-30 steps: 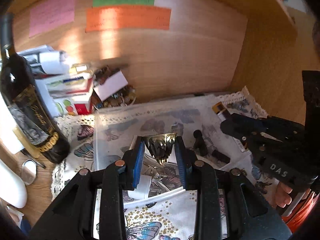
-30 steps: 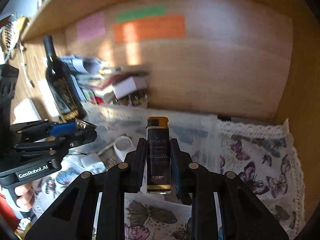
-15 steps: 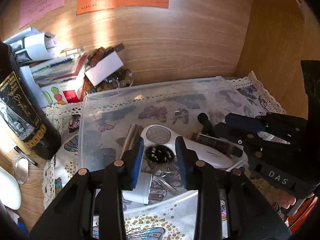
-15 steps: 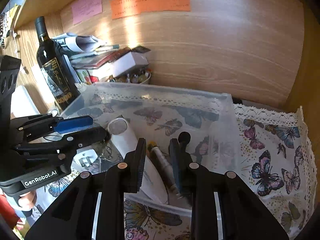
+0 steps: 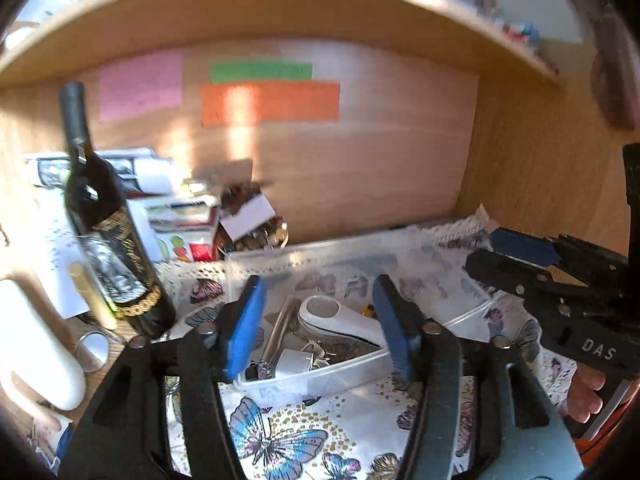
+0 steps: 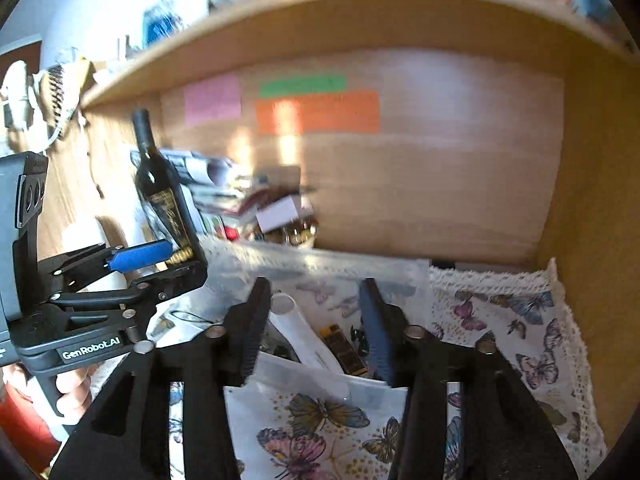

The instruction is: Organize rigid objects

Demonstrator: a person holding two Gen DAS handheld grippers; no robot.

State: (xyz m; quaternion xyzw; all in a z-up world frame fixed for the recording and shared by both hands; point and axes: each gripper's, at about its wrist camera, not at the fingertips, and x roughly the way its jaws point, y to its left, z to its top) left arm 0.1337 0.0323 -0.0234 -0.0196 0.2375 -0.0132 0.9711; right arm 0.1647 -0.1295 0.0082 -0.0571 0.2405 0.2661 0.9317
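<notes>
A clear plastic bin [image 5: 352, 372] [image 6: 280, 368] sits on the butterfly cloth under the shelf. It holds a white handheld device [image 5: 340, 320] [image 6: 308, 348], a metal pen-like tube [image 5: 276, 332], a white plug [image 5: 294, 362], keys, and a dark gold-capped bottle [image 6: 344, 350]. My left gripper [image 5: 320, 320] is open and empty, raised just in front of the bin. My right gripper [image 6: 316, 320] is open and empty above the bin's near edge. Each gripper shows in the other's view, the right one [image 5: 532, 264] and the left one [image 6: 160, 260].
A dark wine bottle [image 5: 108, 236] [image 6: 164, 196] stands left of the bin. Papers, boxes and a bowl of small things [image 5: 256, 232] pile up behind it. A small mirror [image 5: 94, 350] and a white object [image 5: 36, 344] lie at the left. The wooden side wall [image 6: 592, 200] closes the right.
Both grippers let go of their objects into the bin, opened wide and pulled back and up. The gold cup-shaped piece and the dark bottle left the jaws.
</notes>
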